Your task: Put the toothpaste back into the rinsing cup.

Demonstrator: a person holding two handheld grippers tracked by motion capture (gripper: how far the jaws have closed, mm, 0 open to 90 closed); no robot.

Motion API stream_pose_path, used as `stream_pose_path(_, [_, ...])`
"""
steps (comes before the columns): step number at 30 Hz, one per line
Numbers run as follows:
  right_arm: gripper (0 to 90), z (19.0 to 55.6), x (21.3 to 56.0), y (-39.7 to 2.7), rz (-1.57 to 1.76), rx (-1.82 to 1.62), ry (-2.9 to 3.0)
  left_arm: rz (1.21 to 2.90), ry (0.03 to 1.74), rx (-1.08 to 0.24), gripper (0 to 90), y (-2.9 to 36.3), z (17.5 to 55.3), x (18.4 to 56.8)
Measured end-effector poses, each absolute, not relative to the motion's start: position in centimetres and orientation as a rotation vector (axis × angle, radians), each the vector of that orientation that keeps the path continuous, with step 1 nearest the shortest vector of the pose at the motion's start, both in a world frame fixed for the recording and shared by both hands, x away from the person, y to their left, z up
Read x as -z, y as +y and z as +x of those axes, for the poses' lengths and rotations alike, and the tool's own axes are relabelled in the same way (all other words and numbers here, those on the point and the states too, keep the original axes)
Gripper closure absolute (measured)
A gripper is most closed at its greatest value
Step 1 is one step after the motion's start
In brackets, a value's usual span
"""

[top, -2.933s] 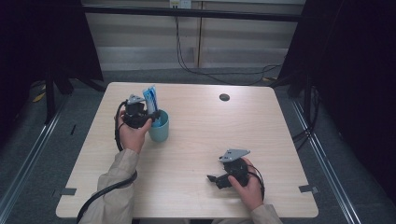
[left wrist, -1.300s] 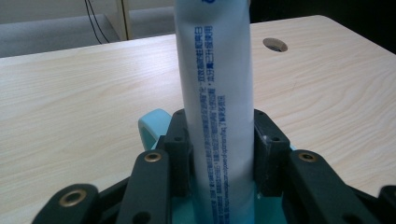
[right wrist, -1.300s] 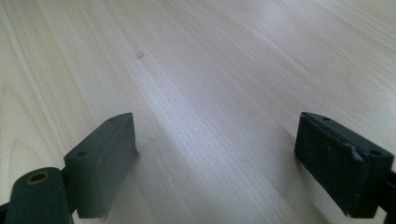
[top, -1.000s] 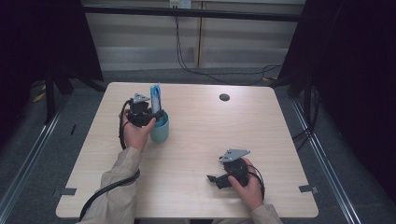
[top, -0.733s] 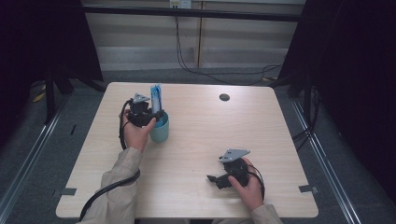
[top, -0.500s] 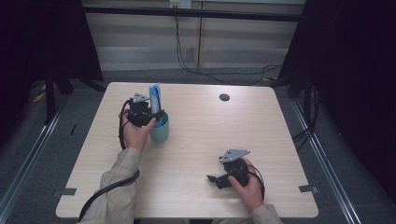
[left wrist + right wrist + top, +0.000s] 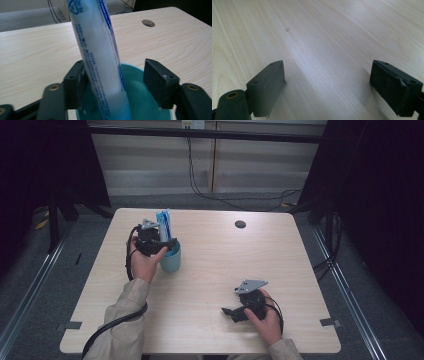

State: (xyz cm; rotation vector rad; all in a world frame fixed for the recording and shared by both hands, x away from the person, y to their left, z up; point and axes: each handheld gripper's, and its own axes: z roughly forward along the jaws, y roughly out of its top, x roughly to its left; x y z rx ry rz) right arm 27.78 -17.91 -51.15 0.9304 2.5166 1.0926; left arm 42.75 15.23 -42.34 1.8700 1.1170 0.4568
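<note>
Nearest the person, the right tongs (image 7: 231,312) lie low on the tabletop (image 7: 215,265), well apart from the teal cup (image 7: 171,260) and on the person's side of it, held in the right hand (image 7: 265,317). In the right gripper view these tongs (image 7: 332,85) stand released, their jaws spread wide with only bare wood between them.

Farther out, the left hand (image 7: 144,262) holds the left tongs (image 7: 164,244) directly over the cup. The cup stands upright on the tabletop, and a white and blue tube (image 7: 164,224) stands in it, its lower end down inside the cup and its upper end rising well above the rim, leaning a little. In the left gripper view the left tongs (image 7: 113,81) straddle the tube (image 7: 100,57) just above the cup (image 7: 140,105): their jaws have just been opening, the tube is between them, one jaw is touching or nearly touching its side and the other stands clear with a gap, so the grip is released.

Beyond the cup, toward the far edge of the tabletop and off to the right, a small dark round hole (image 7: 240,224) sits in the wood.
</note>
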Motion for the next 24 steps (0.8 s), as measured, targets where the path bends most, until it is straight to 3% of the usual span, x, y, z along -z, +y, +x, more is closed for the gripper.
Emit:
stream_pose_path(10, [12.4, 27.8, 51.2, -17.9, 0.931, -1.093, 2.517, 1.876, 1.14, -0.447, 23.5, 16.1, 42.4, 41.5])
stream_pose_path(24, [12.4, 27.8, 51.2, -17.9, 0.931, -1.092, 2.516, 1.874, 1.144, -0.444, 18.6, 17.7, 41.1, 40.7])
